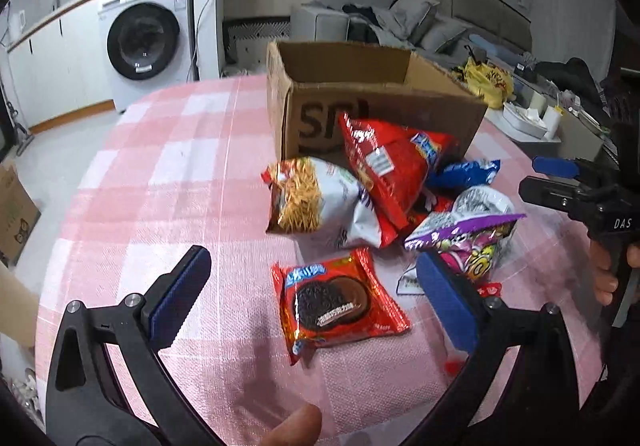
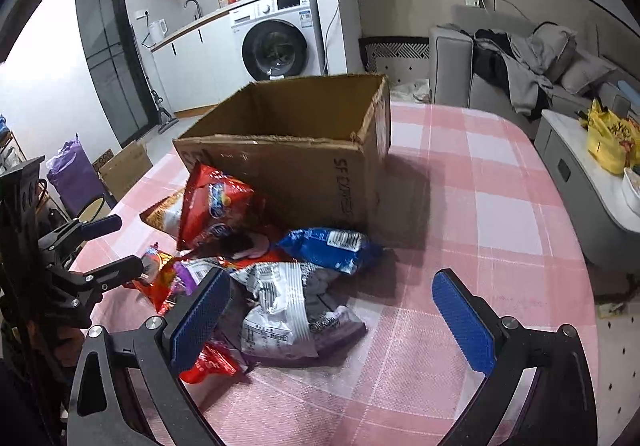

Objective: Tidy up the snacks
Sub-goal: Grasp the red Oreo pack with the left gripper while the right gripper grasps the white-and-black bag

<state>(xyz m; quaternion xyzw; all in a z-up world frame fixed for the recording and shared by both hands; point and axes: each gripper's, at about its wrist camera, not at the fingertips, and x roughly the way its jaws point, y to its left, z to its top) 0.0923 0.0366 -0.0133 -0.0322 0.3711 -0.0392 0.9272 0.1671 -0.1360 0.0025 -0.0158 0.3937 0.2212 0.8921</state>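
A pile of snack bags lies on the pink checked tablecloth point(image 1: 168, 174) in front of an open cardboard box point(image 1: 376, 98). My left gripper point(image 1: 316, 302) is open, low over the table, with a red chocolate-cookie packet point(image 1: 340, 302) lying flat between its fingers. Behind it are a noodle-snack bag point(image 1: 316, 202), a red bag point(image 1: 388, 166), a blue bag point(image 1: 464, 172) and a purple-and-silver bag point(image 1: 468, 234). My right gripper point(image 2: 330, 320) is also open, and the silver bag point(image 2: 288, 310) sits between its fingers, nearer the left one. The box point(image 2: 304, 150) looks empty inside.
The left gripper point(image 2: 120, 246) shows at the left of the right wrist view, and the right gripper point(image 1: 536, 178) at the right of the left wrist view. A washing machine point(image 2: 280, 42), a sofa point(image 2: 520, 62) and a side table with a yellow bag point(image 2: 608, 138) surround the table.
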